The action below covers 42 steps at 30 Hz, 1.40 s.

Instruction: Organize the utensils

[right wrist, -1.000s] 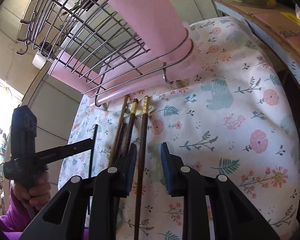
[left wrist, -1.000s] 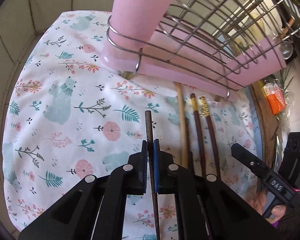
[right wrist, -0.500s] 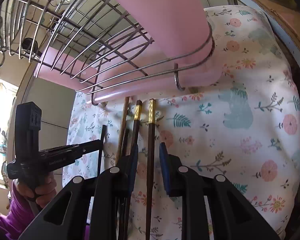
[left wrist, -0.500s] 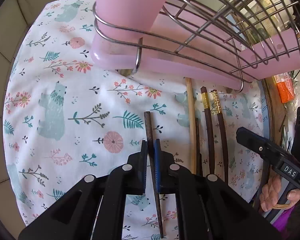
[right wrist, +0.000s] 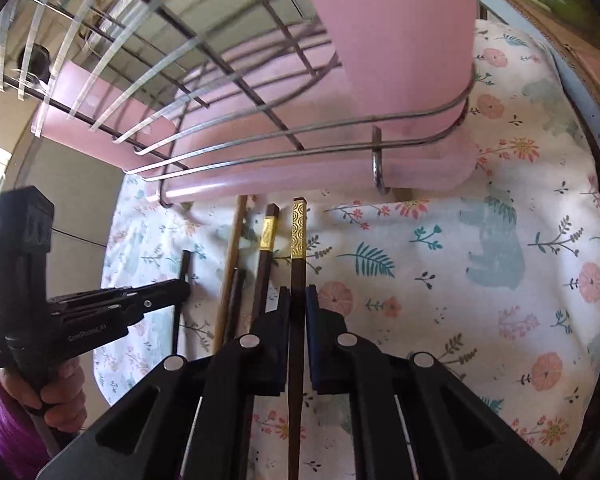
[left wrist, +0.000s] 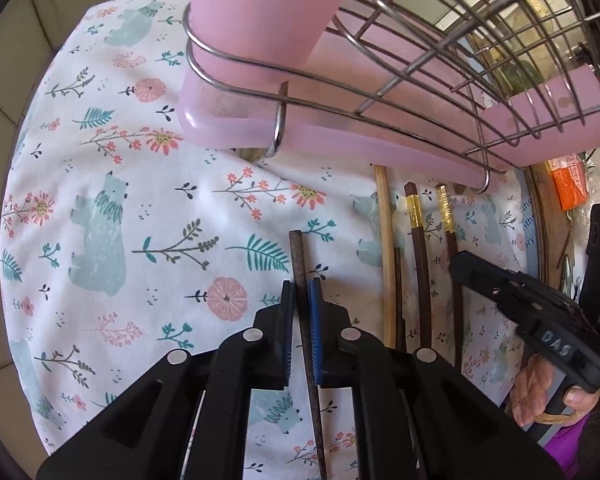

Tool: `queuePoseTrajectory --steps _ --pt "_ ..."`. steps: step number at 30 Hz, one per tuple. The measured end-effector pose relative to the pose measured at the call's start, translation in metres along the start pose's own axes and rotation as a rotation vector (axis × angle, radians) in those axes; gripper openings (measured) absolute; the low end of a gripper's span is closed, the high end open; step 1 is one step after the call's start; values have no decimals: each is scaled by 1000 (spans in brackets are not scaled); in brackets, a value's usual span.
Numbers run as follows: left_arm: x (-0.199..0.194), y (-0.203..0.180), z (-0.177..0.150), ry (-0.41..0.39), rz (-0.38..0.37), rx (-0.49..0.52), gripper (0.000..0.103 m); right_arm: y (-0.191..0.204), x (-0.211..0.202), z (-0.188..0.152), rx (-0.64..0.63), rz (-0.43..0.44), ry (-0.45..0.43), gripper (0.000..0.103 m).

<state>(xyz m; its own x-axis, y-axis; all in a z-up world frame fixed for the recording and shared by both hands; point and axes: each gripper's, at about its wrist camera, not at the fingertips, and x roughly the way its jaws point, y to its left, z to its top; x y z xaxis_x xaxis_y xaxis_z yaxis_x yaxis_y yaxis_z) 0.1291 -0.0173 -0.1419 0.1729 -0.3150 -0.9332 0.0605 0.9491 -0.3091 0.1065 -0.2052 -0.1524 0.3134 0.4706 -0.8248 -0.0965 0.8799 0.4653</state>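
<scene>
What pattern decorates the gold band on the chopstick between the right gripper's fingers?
Overlapping arch, scale-like pattern on the gold band; clearest in the right wrist view.

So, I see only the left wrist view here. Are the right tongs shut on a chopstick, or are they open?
Observer: Shut. The right tongs pinch the dark chopstick that has a patterned gold band.
Operator: Where does its gold end point?
Observer: Toward the pink tray, ending just short of it.
Operator: Is any neighbour close?
Observer: Yes, a second gold-banded chopstick lies just left of it on the cloth, almost touching the tongs.
</scene>
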Motion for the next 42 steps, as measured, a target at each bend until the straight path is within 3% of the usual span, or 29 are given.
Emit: queuePoseTrajectory --steps 7,17,22,34,38,42 --pt "-46 11 -24 -155 -49 7 6 4 -56 -20 -10 37 -170 7" --pt "-139 9 -65 -525 -88 58 5 15 -138 -39 -63 8 -441 6" --pt "-171 2 -68 -658 -119 64 5 25 -176 -36 -96 -24 -560 6" --pt "-254 -13 -42 -886 -135 85 5 63 -272 5 -172 -66 -904 6" --pt "-272 -17 -28 -943 -101 93 5 67 -287 24 -172 -78 -999 6" --pt "-274 -19 -15 -944 -44 110 5 73 -292 39 -201 -135 -1059 6"
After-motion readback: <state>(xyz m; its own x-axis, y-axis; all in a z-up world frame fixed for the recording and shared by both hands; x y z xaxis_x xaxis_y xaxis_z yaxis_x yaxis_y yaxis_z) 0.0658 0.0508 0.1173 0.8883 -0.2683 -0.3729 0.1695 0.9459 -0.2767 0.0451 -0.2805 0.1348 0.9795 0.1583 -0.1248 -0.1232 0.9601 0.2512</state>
